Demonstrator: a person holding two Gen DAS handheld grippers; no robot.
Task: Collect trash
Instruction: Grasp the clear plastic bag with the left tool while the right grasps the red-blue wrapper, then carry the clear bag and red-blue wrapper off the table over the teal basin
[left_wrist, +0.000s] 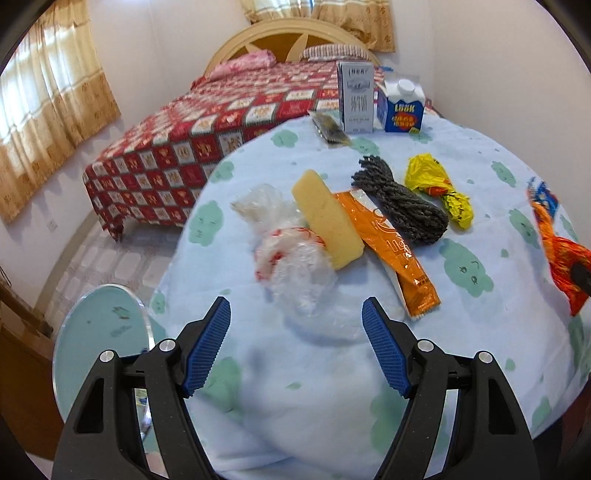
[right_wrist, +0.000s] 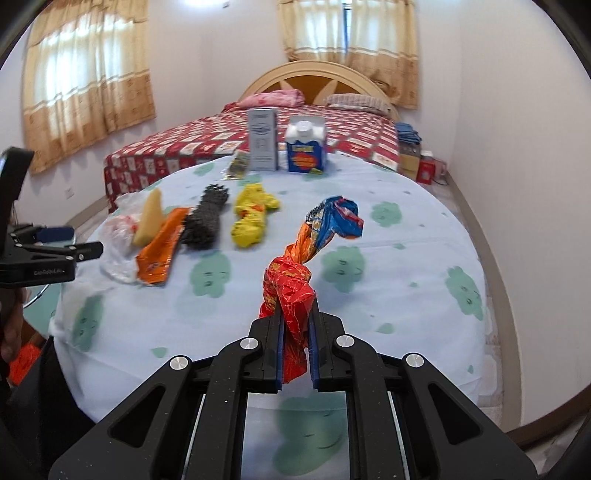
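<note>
Now, with right claw (right_wrist: 295, 350) clenched on the twisted red-and-blue wrapper (right_wrist: 295, 280) over the counter (right_wrist: 406, 295): lift clear, no snagging. Left claw (left_wrist: 295, 343) released, empty; advance toward twelve o'clock onto the clear plastic bag (left_wrist: 295, 273), then pinch its bulk.

A bed (right_wrist: 303, 129) with a red-and-white patterned cover stands beyond the counter (right_wrist: 406, 266), which wears a pale blue cloth with green blotches. Beige curtains (right_wrist: 88, 88) hang at the windows, and a pink pillow (right_wrist: 273, 99) and a striped pillow (right_wrist: 356, 100) lie before the arched cream headboard (right_wrist: 317, 74).
</note>
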